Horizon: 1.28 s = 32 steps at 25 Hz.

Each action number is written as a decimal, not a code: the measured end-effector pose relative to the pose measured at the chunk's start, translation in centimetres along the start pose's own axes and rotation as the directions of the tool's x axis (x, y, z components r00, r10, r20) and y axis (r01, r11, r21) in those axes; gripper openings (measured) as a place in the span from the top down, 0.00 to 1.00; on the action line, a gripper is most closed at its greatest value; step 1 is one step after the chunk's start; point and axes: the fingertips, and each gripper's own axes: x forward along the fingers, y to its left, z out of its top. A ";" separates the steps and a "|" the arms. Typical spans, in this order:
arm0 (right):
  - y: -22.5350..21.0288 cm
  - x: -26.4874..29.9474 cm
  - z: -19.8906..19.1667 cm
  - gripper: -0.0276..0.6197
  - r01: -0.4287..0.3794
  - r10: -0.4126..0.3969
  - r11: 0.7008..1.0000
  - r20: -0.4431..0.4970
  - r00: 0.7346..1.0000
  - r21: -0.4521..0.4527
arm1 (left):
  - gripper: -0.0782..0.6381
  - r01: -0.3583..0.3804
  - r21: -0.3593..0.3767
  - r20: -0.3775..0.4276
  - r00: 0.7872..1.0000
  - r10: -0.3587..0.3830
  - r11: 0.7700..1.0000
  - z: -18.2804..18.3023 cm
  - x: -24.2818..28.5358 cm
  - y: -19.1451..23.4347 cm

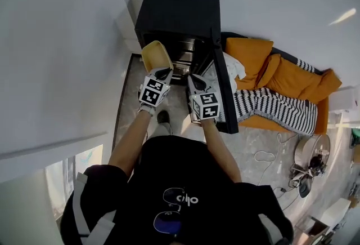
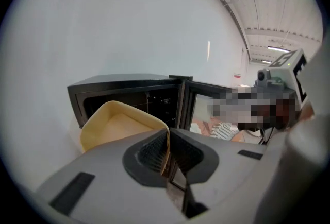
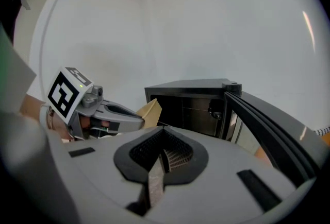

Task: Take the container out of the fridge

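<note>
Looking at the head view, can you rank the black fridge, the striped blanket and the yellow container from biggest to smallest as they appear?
1. black fridge
2. striped blanket
3. yellow container, clearly the smallest

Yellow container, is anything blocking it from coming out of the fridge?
Nothing visible. The left gripper is shut on the yellow container at its rim. The fridge door stands swung open to the right, and the container is already at the open front.
</note>
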 end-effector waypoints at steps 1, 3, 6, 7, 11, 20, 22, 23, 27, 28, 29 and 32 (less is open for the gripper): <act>0.5 -0.4 -0.1 0.95 -0.017 0.017 1.000 0.001 1.000 -0.006 | 0.87 -0.015 -0.009 0.010 1.000 0.015 1.000 0.0 -0.9 -0.3; 1.5 -1.2 -0.4 0.95 -0.053 0.053 0.998 0.004 0.999 -0.019 | 0.87 -0.044 -0.025 0.031 0.999 0.045 0.999 0.1 -2.8 -1.2; 3.0 -2.9 -1.1 0.95 -0.101 0.101 0.994 0.006 0.995 -0.034 | 0.87 -0.085 -0.059 0.062 0.994 0.089 0.995 0.0 -5.6 -2.8; 3.5 -3.5 -1.3 0.95 -0.116 0.117 0.992 0.008 0.993 -0.038 | 0.87 -0.100 -0.071 0.069 0.992 0.105 0.992 -0.3 -6.5 -3.4; 5.7 -6.6 -2.4 0.95 -0.177 0.178 0.983 0.015 0.984 -0.054 | 0.87 -0.154 -0.106 0.089 0.982 0.164 0.982 -1.5 -9.9 -6.5; 8.9 -14.2 -6.4 0.95 -0.248 0.250 0.968 0.027 0.968 -0.047 | 0.87 -0.225 -0.166 0.130 0.960 0.247 0.960 -5.3 -16.5 -14.5; 9.8 -15.8 -7.1 0.95 -0.264 0.266 0.963 0.031 0.964 -0.053 | 0.87 -0.237 -0.172 0.142 0.954 0.262 0.956 -5.8 -17.8 -16.0; 10.2 -16.7 -7.4 0.95 -0.276 0.278 0.959 0.030 0.960 -0.059 | 0.87 -0.242 -0.178 0.147 0.952 0.269 0.954 -6.1 -18.3 -16.8; 10.7 -20.3 -8.6 0.95 -0.320 0.322 0.945 0.020 0.946 -0.065 | 0.87 -0.261 -0.200 0.162 0.942 0.295 0.944 -6.4 -19.9 -20.4; 10.7 -21.1 -8.8 0.95 -0.324 0.326 0.944 0.022 0.945 -0.064 | 0.87 -0.267 -0.203 0.166 0.939 0.302 0.942 -6.3 -20.3 -21.2; 10.8 -21.8 -9.0 0.95 -0.326 0.328 0.943 0.024 0.944 -0.064 | 0.87 -0.272 -0.204 0.170 0.936 0.308 0.940 -6.4 -20.7 -21.9; 11.4 -23.5 -9.8 0.95 -0.341 0.344 0.938 0.029 0.939 -0.065 | 0.87 -0.286 -0.204 0.187 0.927 0.324 0.936 -6.7 -22.1 -23.6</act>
